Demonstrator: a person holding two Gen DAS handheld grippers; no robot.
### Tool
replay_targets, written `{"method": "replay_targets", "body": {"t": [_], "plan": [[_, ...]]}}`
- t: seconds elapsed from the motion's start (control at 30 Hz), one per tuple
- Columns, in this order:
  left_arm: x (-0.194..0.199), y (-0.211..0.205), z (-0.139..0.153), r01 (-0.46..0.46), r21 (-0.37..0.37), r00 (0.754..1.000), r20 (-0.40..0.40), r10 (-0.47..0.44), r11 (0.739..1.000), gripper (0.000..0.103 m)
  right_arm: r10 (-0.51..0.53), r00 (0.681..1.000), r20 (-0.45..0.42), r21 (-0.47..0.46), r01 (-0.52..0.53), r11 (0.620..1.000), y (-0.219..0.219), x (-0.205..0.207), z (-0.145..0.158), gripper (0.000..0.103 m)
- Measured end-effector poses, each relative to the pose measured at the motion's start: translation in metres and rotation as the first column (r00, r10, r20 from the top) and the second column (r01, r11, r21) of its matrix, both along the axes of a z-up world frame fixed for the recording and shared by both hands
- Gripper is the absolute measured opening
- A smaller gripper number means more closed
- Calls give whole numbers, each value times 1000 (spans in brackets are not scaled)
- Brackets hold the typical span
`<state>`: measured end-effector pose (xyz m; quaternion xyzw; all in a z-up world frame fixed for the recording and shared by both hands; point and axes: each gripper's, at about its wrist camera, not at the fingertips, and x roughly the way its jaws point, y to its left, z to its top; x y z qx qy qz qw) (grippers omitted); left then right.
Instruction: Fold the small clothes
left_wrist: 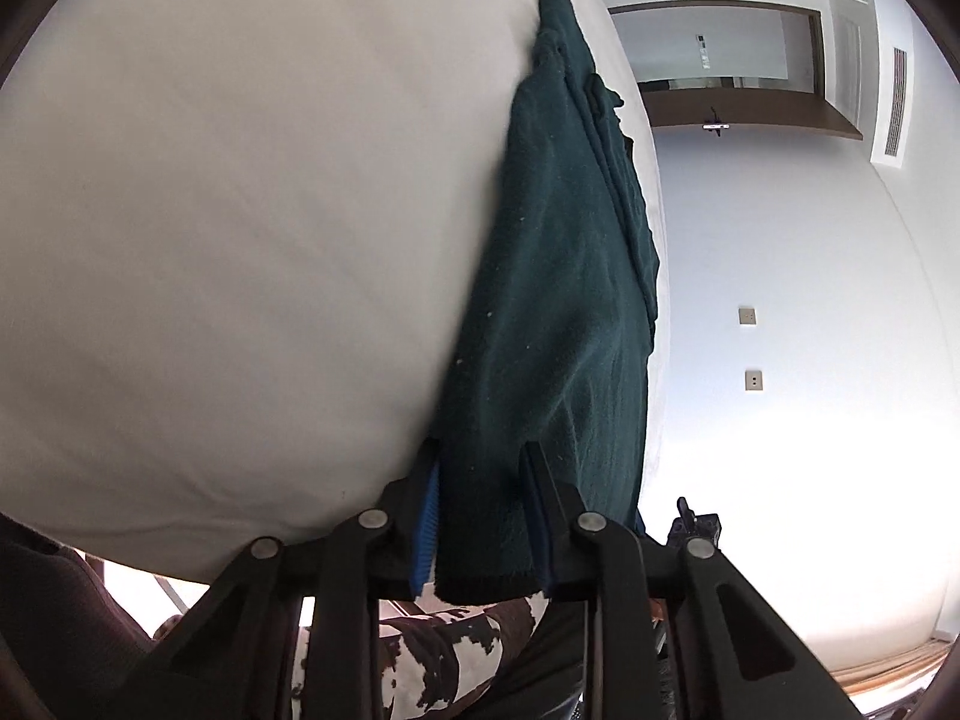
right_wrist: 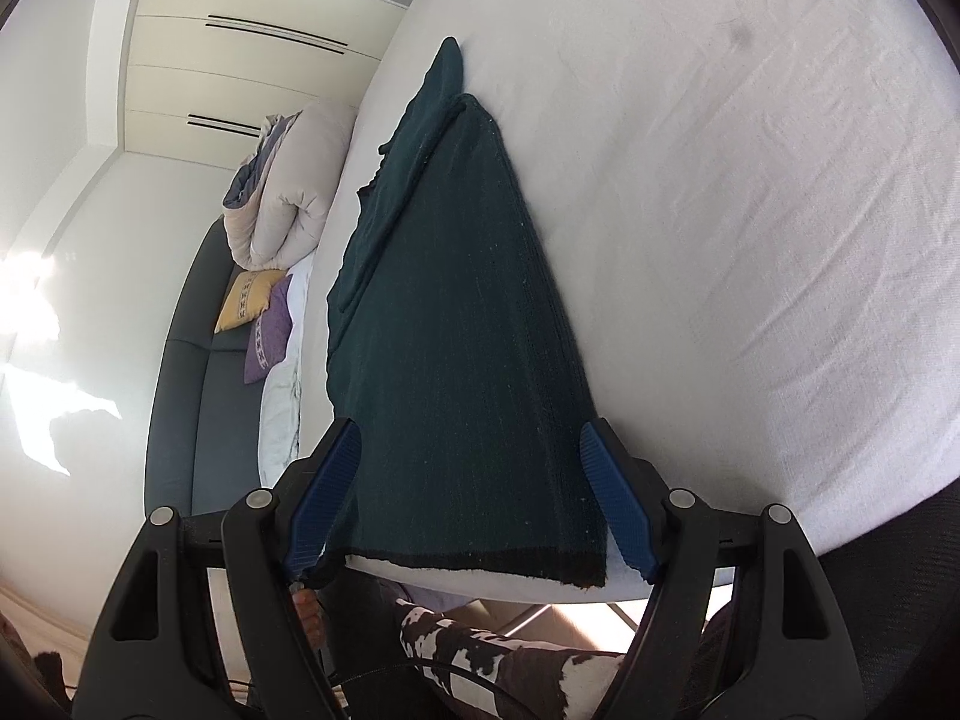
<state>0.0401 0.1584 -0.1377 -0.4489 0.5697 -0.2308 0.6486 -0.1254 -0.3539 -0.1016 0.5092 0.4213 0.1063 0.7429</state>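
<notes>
Dark green garment (left_wrist: 552, 312) lies stretched along the near edge of the white bed (left_wrist: 210, 210), its hem clamped by the left gripper (left_wrist: 483, 504); the right gripper (right_wrist: 471, 498) straddles the hem, jaws wide and unclenched. Corner-grasping seems underway, and next the right must pinch before lifting. Only its view shows the rolled duvet (right_wrist: 288, 180).

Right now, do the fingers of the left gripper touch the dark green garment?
Touching. In the left wrist view, the left gripper has both blue-padded fingers pressed against the hem of the dark green garment, which lies between them.
</notes>
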Motion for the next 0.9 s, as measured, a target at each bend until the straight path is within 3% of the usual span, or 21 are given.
{"method": "replay_targets", "body": {"t": [0.13, 0.23, 0.27, 0.33, 0.37, 0.67, 0.73, 0.9], "plan": [[3, 0, -2, -30, -49, 999, -19, 29, 998, 41, 17, 1000, -15, -7, -17, 1000, 2, -7, 2, 75], [4, -9, 8, -2, 6, 1000, 12, 2, 1000, 45, 21, 999, -46, -29, -22, 999, 1, -11, 2, 75], [4, -13, 12, 12, 35, 999, 29, -13, 999, 42, 20, 998, -61, -34, -22, 999, 1, -13, 2, 75], [5, -12, 15, 30, 78, 999, 38, -33, 997, 13, 20, 997, -79, -39, -23, 999, -1, -17, 2, 75], [4, -12, 14, 33, 84, 999, 37, -36, 996, 8, 23, 996, -83, -47, -27, 999, -1, -19, 4, 75], [0, -5, 21, 15, 116, 997, 73, -23, 993, 8, 115, 983, -141, -93, -129, 987, 8, -10, 3, 74], [-2, -1, 22, 12, 123, 997, 77, -21, 992, 7, 149, 978, -144, -106, -165, 981, 14, -6, 3, 69], [-5, 0, 27, 16, 132, 995, 92, -28, 991, 7, 166, 973, -158, -116, -185, 976, 15, -1, -2, 29]]}}
